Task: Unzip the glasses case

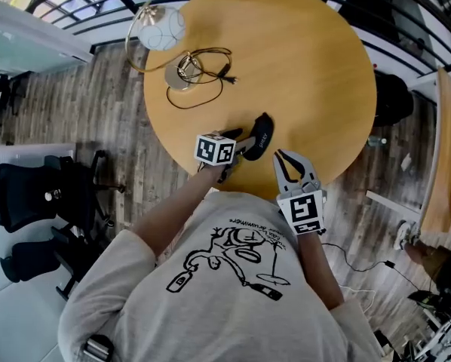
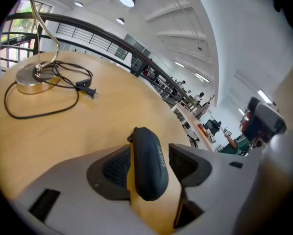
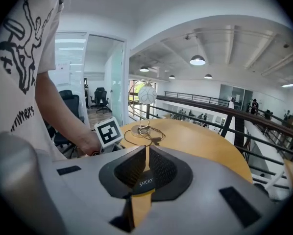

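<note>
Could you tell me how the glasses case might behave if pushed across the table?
The glasses case holds a smooth, rounded shape, so it is probably stiff. On the smooth wooden table it would probably slide, perhaps rocking on its curved sides.

Navy-black glasses case, pale lettering on its side, against a honey-toned wooden table. The left gripper and right gripper are grey with black dimpled pads (marker cubes: white, black squares). The lamp: white globe, brass-coloured base, black cable. The person's T-shirt is grey with a black line drawing.
</note>
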A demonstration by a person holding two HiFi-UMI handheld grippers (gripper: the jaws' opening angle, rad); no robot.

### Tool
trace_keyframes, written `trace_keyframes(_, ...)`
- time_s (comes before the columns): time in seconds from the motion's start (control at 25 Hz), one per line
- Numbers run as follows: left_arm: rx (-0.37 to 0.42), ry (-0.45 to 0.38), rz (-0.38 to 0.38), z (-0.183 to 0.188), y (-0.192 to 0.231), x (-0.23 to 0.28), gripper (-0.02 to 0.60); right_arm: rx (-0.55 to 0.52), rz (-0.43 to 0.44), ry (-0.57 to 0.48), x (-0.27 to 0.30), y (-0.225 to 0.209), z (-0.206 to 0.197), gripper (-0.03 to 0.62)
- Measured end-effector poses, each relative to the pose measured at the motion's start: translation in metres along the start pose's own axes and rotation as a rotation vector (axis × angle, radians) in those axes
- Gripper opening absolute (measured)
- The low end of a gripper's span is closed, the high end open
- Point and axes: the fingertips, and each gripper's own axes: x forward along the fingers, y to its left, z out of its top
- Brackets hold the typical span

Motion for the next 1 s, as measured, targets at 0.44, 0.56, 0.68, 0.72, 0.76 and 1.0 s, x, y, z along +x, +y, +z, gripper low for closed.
trace_keyframes(0.44, 0.064, -0.399, -0.105, 0.094, -0.105, -0.115, 0.018, 0.242, 0.046, -0.135, -0.01, -0.018, 0.039, 0.026)
trace_keyframes(0.56, 0.136, -0.434, -0.132, 0.108, -0.137, -0.132, 0.009, 0.28, 0.054, -0.179, -0.017, -0.014, 0.055, 0.026)
trace_keyframes(0.68, 0.216, -0.411, -0.127, 0.108, -0.161, -0.136, 0.008, 0.301, 0.06, -0.232, -0.026, -0.004, 0.071, 0.026)
trace_keyframes(0.72, 0.244, -0.404, -0.119, 0.105, -0.167, -0.136, 0.008, 0.298, 0.061, -0.238, -0.027, 0.001, 0.072, 0.026)
trace_keyframes(0.76, 0.268, -0.403, -0.108, 0.103, -0.172, -0.136, 0.008, 0.288, 0.062, -0.239, -0.028, 0.005, 0.073, 0.025)
trace_keyframes(1.0, 0.319, -0.423, -0.075, 0.097, -0.169, -0.135, 0.008, 0.227, 0.067, -0.227, -0.027, 0.015, 0.072, 0.023)
